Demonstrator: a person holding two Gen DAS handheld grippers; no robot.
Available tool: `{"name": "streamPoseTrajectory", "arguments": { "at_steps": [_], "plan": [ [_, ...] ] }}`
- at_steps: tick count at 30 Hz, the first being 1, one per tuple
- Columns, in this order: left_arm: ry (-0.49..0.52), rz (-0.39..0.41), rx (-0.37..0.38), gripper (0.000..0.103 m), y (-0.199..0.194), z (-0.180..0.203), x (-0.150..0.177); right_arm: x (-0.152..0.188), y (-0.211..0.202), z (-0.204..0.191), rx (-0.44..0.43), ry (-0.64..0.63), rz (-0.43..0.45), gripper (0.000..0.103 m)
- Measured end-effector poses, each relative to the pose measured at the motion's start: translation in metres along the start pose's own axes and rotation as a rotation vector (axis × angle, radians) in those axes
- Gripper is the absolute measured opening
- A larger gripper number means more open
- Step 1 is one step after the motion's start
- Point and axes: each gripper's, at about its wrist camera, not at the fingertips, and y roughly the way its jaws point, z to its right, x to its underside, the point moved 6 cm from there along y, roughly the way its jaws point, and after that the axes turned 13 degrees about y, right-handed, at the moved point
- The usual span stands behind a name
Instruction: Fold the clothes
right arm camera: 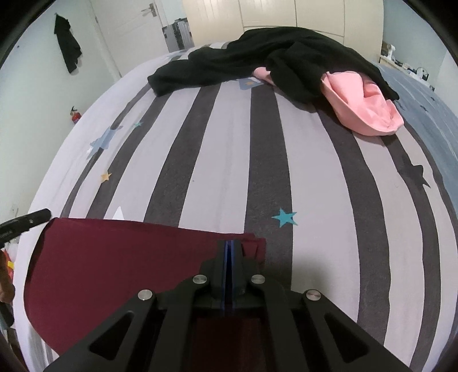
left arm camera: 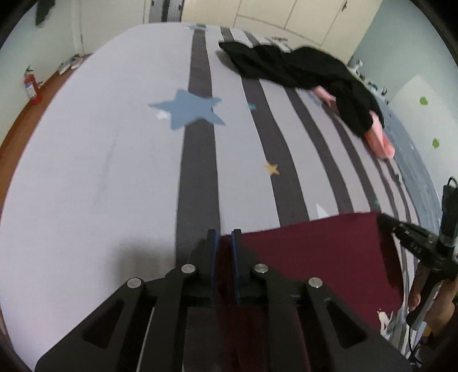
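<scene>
A maroon garment (left arm camera: 315,251) lies stretched over the near edge of the striped bed; it also shows in the right wrist view (right arm camera: 114,263). My left gripper (left arm camera: 224,233) stands at its left corner, jaws a little apart with maroon cloth between them. My right gripper (right arm camera: 229,243) is shut on the garment's right corner, where the cloth bunches. The right gripper also shows in the left wrist view (left arm camera: 400,229) at the garment's far corner. The left gripper's tip shows in the right wrist view (right arm camera: 37,216).
A black garment (right arm camera: 272,57) and a pink garment (right arm camera: 363,106) lie piled at the far side of the bed (right arm camera: 229,148). A red fire extinguisher (left arm camera: 31,85) stands on the floor at left. Wardrobe doors (left arm camera: 286,14) stand behind the bed.
</scene>
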Motion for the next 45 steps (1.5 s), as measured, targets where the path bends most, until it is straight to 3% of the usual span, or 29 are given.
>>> {"name": "streamPoseTrajectory", "arguments": {
  "at_steps": [5, 7, 9, 11, 14, 19, 26, 30, 33, 36, 40, 45],
  "plan": [
    [0.023, -0.027, 0.011, 0.002, 0.015, 0.0, -0.004, 0.005, -0.001, -0.001, 0.002, -0.003, 0.001, 0.002],
    [0.026, -0.039, -0.02, 0.001, 0.016, 0.001, -0.001, 0.006, 0.0, 0.0, 0.003, -0.007, 0.002, 0.002],
    [0.021, -0.067, -0.11, 0.0, 0.013, -0.004, 0.011, 0.007, 0.001, 0.001, 0.002, -0.006, 0.001, 0.002],
    [-0.036, -0.085, -0.139, 0.0, 0.014, -0.019, 0.018, 0.008, 0.002, 0.003, -0.001, 0.0, 0.0, 0.002],
    [-0.091, -0.051, -0.106, 0.0, 0.005, -0.026, 0.021, 0.008, 0.001, 0.003, -0.007, 0.006, -0.001, 0.002],
    [-0.112, 0.058, -0.02, 0.0, -0.028, -0.005, 0.024, 0.007, -0.007, 0.0, -0.026, 0.011, 0.011, 0.003],
    [-0.057, 0.174, 0.076, 0.0, -0.076, 0.075, 0.055, 0.032, -0.055, -0.024, -0.141, -0.027, 0.051, 0.004],
    [-0.032, 0.191, 0.126, 0.0, -0.078, 0.133, 0.058, 0.071, -0.079, -0.046, -0.202, -0.063, 0.038, 0.004],
    [0.017, 0.21, 0.148, 0.0, -0.097, 0.145, 0.078, 0.099, -0.086, -0.057, -0.227, -0.076, 0.029, 0.004],
    [0.066, 0.223, 0.146, 0.0, -0.082, 0.167, 0.076, 0.117, -0.08, -0.066, -0.253, -0.096, 0.005, 0.003],
    [0.077, 0.221, 0.148, 0.0, -0.093, 0.172, 0.108, 0.127, -0.068, -0.073, -0.282, -0.103, -0.012, 0.004],
    [0.053, 0.197, 0.115, 0.0, -0.072, 0.168, 0.128, 0.135, -0.056, -0.072, -0.275, -0.091, -0.003, 0.004]
  ]
}}
